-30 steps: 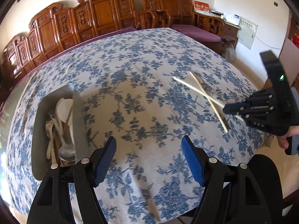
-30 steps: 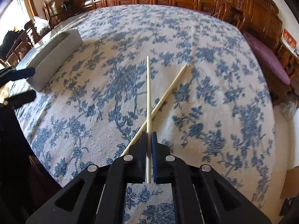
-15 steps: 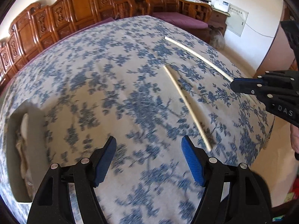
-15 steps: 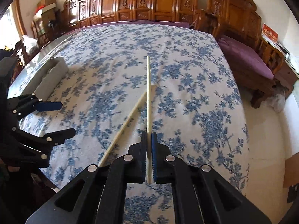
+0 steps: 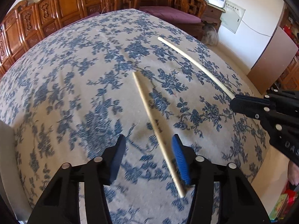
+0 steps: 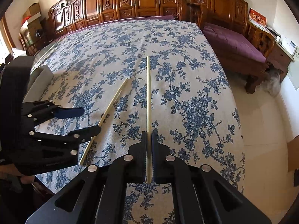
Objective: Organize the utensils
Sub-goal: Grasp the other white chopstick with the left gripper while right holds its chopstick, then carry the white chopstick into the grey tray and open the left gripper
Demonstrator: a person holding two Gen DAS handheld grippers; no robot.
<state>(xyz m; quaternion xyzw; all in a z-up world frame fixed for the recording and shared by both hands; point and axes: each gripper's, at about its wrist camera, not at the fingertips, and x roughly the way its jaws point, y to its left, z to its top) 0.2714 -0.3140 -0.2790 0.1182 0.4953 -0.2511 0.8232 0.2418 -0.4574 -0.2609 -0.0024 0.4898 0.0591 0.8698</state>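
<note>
Two pale wooden chopsticks are on the blue-flowered tablecloth. One chopstick lies flat on the cloth and runs between the jaws of my left gripper, close to the right blue pad. The left pad stands clear of it, and the jaws are closing. From the right wrist, that left gripper straddles the lying chopstick. My right gripper is shut on the other chopstick, which points straight ahead above the cloth. From the left wrist, this held chopstick sticks out of the right gripper.
A grey utensil tray stands at the table's far left, partly behind the left gripper. Carved wooden chairs line the far side, and a purple-cushioned bench sits to the right. The table's right edge drops to a pale floor.
My left gripper swung away from the tray to the lying chopstick, and its jaws have narrowed around it. The right gripper lifted its chopstick off the crossed one, so they now lie apart.
</note>
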